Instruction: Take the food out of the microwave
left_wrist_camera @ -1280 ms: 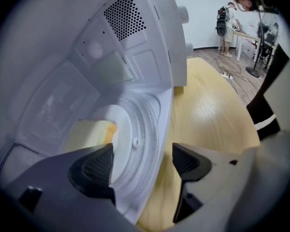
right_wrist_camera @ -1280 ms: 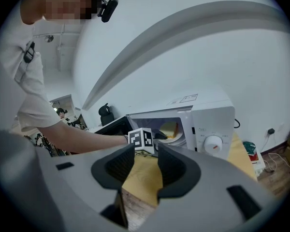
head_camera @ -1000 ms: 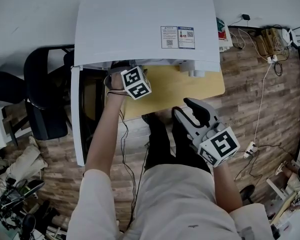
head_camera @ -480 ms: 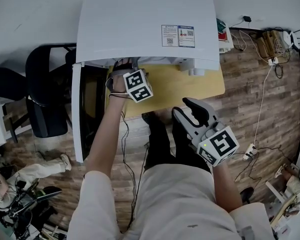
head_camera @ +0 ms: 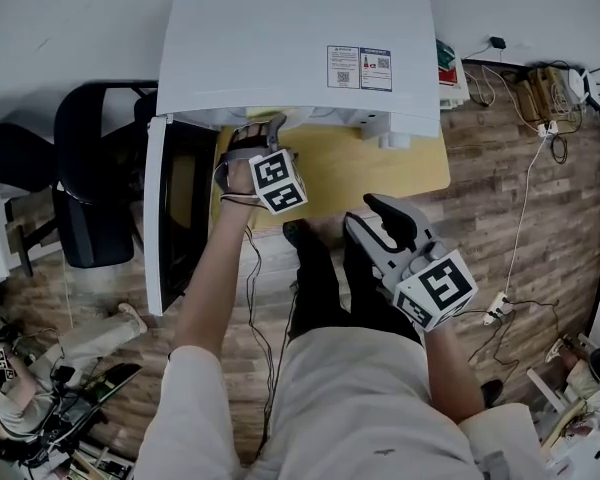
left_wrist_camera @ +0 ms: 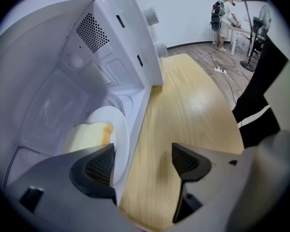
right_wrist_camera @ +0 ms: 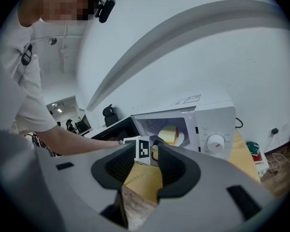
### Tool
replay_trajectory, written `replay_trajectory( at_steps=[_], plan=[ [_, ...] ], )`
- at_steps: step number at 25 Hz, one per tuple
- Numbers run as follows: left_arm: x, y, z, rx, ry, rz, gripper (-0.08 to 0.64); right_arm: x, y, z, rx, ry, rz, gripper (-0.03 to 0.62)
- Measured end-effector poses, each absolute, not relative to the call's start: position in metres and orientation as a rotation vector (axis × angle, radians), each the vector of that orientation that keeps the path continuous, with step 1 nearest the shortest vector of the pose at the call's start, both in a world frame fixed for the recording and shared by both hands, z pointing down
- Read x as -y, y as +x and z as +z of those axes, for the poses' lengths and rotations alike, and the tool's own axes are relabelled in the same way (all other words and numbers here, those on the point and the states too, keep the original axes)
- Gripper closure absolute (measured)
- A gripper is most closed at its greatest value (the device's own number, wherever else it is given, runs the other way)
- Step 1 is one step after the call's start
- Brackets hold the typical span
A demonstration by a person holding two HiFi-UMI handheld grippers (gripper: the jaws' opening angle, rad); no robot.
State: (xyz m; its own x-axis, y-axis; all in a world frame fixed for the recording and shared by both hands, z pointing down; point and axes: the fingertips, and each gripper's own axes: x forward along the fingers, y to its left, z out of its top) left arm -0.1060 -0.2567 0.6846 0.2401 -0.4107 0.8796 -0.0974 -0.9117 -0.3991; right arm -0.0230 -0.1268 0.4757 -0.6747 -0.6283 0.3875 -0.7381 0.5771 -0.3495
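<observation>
White boxy microwave (head_camera: 290,43), door open. The round glossy white plate (left_wrist_camera: 117,129) inside carries a pale-yellow spongy food slice (left_wrist_camera: 89,135). Left hand-held gripper (left_wrist_camera: 142,161) at cavity mouth, jaws wide, gripping nothing. Right hand-held gripper (right_wrist_camera: 146,166) well clear, jaws apart, empty.

Head view steeply down on the microwave (head_camera: 280,48); left gripper view close at its mouth, right gripper view farther off.

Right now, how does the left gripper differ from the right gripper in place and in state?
The left gripper is at the microwave's open front; the right gripper is held back over the person's legs. The left jaws stand wide apart, the right jaws closer. A plate with bread sits beside one left jaw; nothing is near the right jaws. Both are open and empty.
</observation>
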Motion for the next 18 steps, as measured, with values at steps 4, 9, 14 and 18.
replay_trajectory(
  at_steps=[4, 9, 14, 18],
  plan=[
    [0.255, -0.104, 0.677, -0.486, -2.254, -1.707, 0.206, 0.123, -0.025, 0.476, 2.589, 1.128, 0.731, 0.445],
    [0.257, -0.104, 0.677, -0.486, -2.224, -1.71, 0.207, 0.119, -0.026, 0.476, 2.592, 1.122, 0.731, 0.445],
    [0.259, -0.106, 0.679, -0.531, -2.194, -1.686, 0.235, 0.118, -0.021, 0.476, 2.584, 1.134, 0.734, 0.446],
    [0.265, -0.107, 0.675, -0.568, -2.177, -1.663, 0.31, 0.119, -0.021, 0.477, 2.581, 1.14, 0.743, 0.448]
  ],
)
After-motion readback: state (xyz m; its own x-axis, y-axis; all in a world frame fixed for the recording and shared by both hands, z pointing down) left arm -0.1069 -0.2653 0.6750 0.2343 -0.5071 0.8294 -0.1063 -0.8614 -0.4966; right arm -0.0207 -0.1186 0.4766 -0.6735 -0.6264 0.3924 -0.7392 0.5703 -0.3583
